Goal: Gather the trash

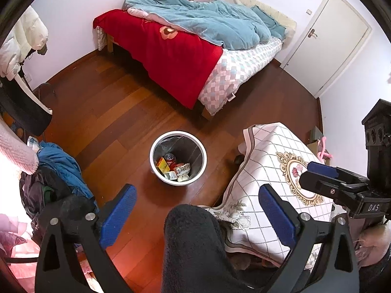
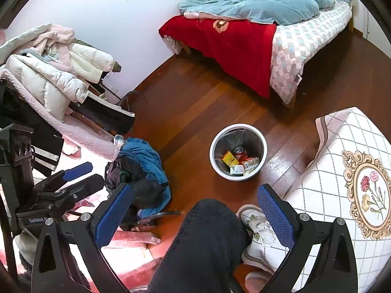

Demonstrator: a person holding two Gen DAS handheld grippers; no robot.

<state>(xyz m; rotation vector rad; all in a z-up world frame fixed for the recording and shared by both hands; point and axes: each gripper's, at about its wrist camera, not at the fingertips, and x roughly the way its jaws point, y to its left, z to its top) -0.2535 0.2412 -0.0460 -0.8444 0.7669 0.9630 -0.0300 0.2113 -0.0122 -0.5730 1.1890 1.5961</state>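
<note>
Above the trash bin [image 1: 156,156], both tongs [image 1: 198,210] [image 2: 195,210] agape, empty.

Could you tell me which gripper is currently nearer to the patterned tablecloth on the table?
Right. The right gripper hangs over the tablecloth by its corner, jaws open and empty; the left gripper is out over bare wooden floor, facing the trash bin.

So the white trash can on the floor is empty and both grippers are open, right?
Not quite. The white trash can isn't empty: the left wrist view shows a can and wrappers inside it. The rest holds: it stands on the floor, and the left gripper and right gripper are both open.
</note>
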